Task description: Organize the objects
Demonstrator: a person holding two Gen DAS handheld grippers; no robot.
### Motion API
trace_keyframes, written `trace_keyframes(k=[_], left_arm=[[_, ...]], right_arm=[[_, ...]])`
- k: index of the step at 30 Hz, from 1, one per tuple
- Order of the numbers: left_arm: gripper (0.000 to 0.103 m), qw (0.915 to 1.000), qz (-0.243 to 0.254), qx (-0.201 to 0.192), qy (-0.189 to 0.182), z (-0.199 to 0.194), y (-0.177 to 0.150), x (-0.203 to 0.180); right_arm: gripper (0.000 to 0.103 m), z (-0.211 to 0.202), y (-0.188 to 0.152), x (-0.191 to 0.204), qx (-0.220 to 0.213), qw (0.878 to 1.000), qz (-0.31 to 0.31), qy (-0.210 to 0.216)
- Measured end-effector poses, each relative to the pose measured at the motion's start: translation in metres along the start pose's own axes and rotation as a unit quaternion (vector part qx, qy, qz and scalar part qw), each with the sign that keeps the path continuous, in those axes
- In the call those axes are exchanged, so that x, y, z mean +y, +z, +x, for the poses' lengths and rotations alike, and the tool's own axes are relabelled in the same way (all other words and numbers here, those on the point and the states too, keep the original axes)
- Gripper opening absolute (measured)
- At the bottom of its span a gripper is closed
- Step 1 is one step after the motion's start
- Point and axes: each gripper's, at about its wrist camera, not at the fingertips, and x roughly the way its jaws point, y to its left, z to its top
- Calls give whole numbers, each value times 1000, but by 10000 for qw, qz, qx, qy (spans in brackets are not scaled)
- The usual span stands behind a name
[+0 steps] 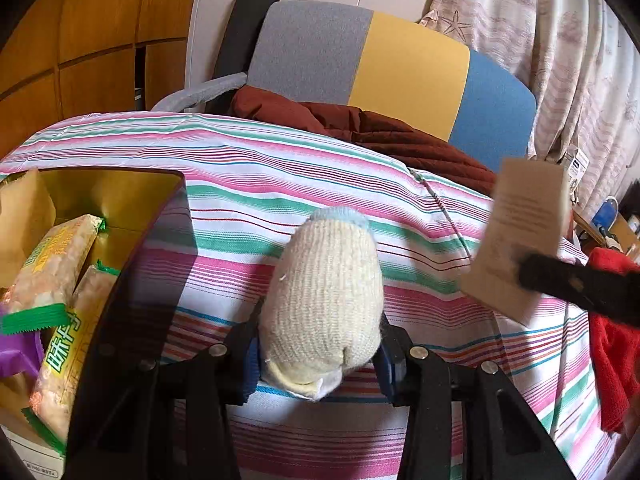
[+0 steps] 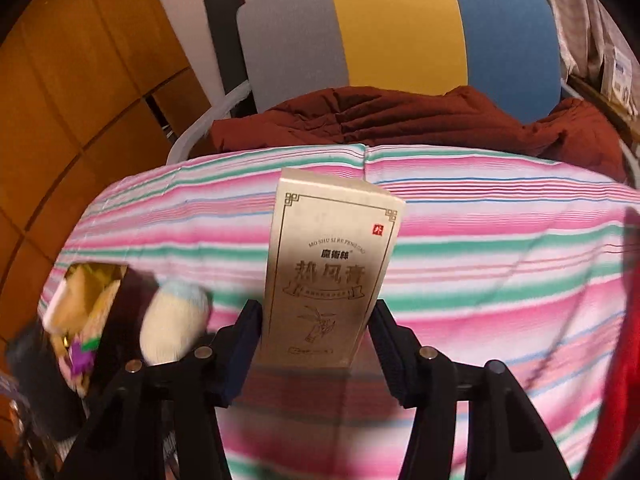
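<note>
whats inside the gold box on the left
The gold box holds green-edged snack packets, a purple wrapper and a tan paper packet. Its floor and anything beneath them is covered.

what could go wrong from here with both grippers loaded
1. The tall beige box is pinched only near its bottom by the right gripper, so it may tip or twist out.
2. The rolled sock bulges past the left gripper and could squeeze free before reaching the snack box.
</note>
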Motion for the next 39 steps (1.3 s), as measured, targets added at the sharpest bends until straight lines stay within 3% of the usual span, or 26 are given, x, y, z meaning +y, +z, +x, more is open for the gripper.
trace_keyframes(k=[8, 14, 16, 21, 23, 25, 30, 34, 36, 38, 39], left_arm=[[46, 10000, 26, -1, 60, -1, -1, -1], [46, 9996, 74, -13, 262, -7, -4, -3], [46, 9997, 86, -27, 233, -11, -7, -3], [46, 9997, 179, 0, 162, -20, -13, -6], [46, 9997, 199, 11, 164, -23, -15, -7], [45, 9997, 219, 1, 140, -26, -18, -7], [33, 9998, 177, 15, 11, -34, -23, -3], [32, 9997, 157, 189, 58, -31, -21, -3], [38, 9992, 278, 235, 172, -31, -20, -9], [54, 9986, 448, 224, 144, -31, -19, -17], [69, 9982, 553, 193, 108, -31, -17, -22]], right_arm=[[53, -51, -37, -27, -260, 9993, 180, 183], [53, -60, -66, -38, -464, 9989, 27, 83], [54, -50, -65, -39, -188, 9997, 139, 52], [55, -45, -63, -33, -184, 9998, -62, -5], [55, -35, -65, -34, 67, 9998, -69, -195], [54, -28, -69, -41, 250, 9995, 160, -102], [53, -40, -66, -47, 12, 9995, 264, 182], [53, -46, -66, -40, -56, 9996, 190, 219], [53, -47, -67, -39, -28, 9995, 223, 223], [53, -46, -68, -37, -14, 9996, 194, 186], [53, -46, -67, -37, -24, 9997, 182, 167]])
